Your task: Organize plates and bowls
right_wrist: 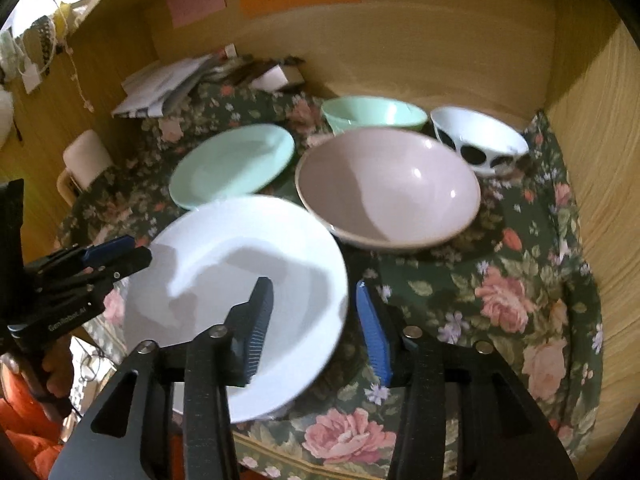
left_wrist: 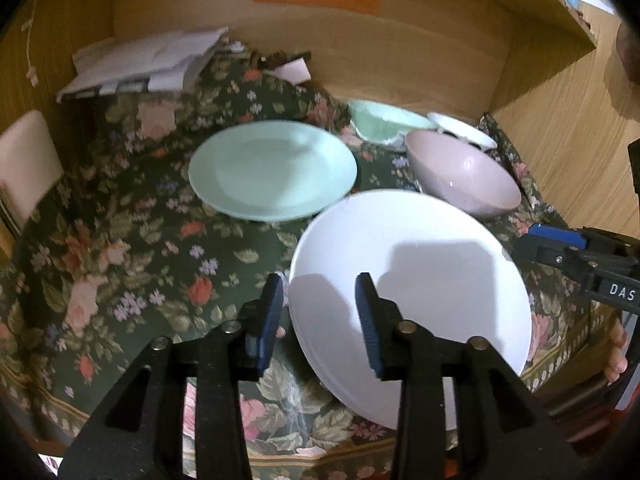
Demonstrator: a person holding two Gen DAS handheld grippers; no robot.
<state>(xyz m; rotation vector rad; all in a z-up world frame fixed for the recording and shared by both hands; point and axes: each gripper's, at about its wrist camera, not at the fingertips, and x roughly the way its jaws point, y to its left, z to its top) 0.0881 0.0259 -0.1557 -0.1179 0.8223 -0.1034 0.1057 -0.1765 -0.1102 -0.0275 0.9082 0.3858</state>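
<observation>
A white plate (left_wrist: 412,280) (right_wrist: 240,280) lies on the floral cloth near the front edge. My left gripper (left_wrist: 319,280) is open, its jaws straddling the plate's left rim without pressing on it. My right gripper (right_wrist: 314,284) is open as well, its jaws astride the right rim with a gap on both sides. Each gripper shows at the edge of the other's view, the right gripper (left_wrist: 536,244) and the left gripper (right_wrist: 116,254). Behind the white plate sit a mint plate (left_wrist: 272,170) (right_wrist: 232,164), a pink bowl (left_wrist: 464,176) (right_wrist: 388,184), a mint bowl (left_wrist: 384,124) (right_wrist: 372,116) and a white bowl with black spots (left_wrist: 460,130) (right_wrist: 480,140).
Wooden walls (right_wrist: 592,160) close in the back and the right side. A pile of papers (left_wrist: 148,64) lies at the back left, and a white box (left_wrist: 28,160) stands at the left edge. A hand (left_wrist: 616,352) shows at the cloth's front right edge.
</observation>
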